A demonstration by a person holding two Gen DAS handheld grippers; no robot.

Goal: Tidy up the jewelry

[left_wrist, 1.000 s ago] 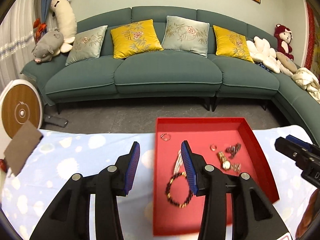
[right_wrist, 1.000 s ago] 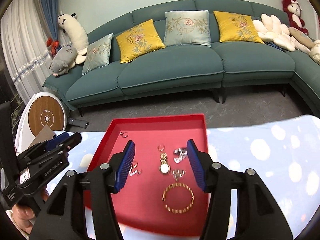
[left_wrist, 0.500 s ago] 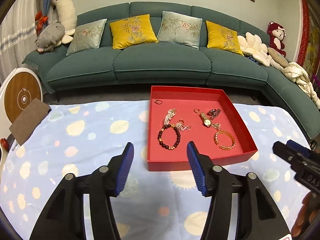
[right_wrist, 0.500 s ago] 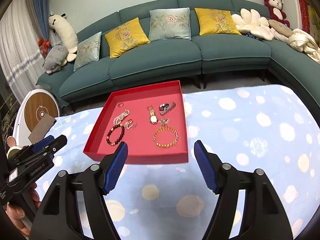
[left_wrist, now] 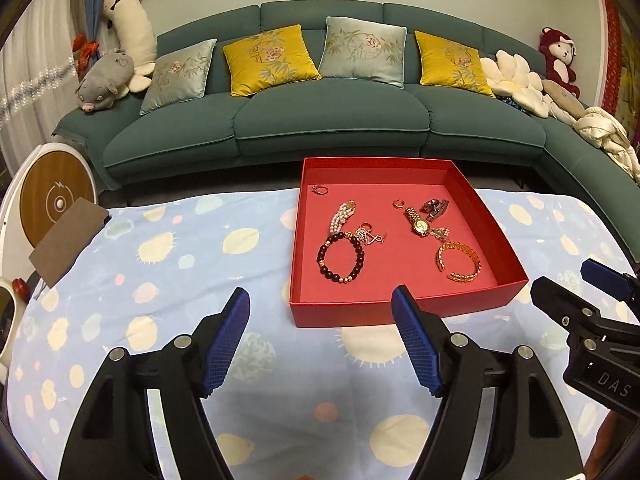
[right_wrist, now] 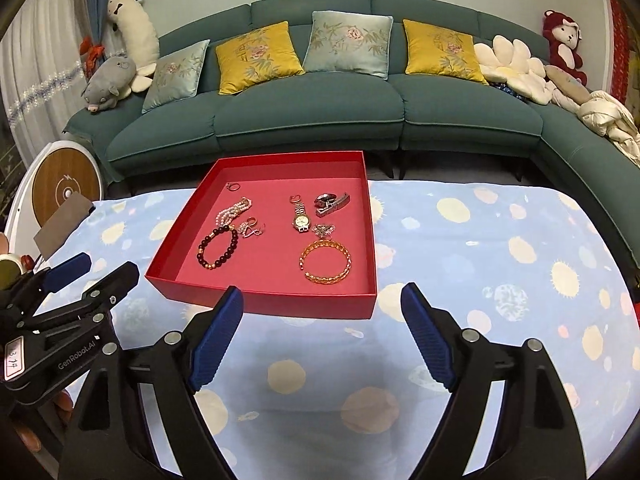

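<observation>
right gripper (right_wrist: 322, 298) hangs over the blue spotted tablecloth (right_wrist: 500, 248), jaws spread wide, nothing between the blue pads (right_wrist: 218, 336). red tray (right_wrist: 362, 304) sits just past the fingertips, near wall facing the camera. inside, left side: small ring (right_wrist: 233, 187) at the far corner, pearl bracelet (right_wrist: 233, 211), dark bead bracelet (right_wrist: 217, 248) nearest, silver pendant tangle (right_wrist: 251, 229) beside it. right side: gold watch (right_wrist: 301, 219), dark metal clip (right_wrist: 332, 203), silver brooch (right_wrist: 325, 231), gold chain bangle (right_wrist: 326, 261) nearest. left gripper (right_wrist: 68, 280) enters at the left edge, low over the cloth, short of the tray, also parted. teal sofa (right_wrist: 312, 120) with cushions behind the table.
</observation>
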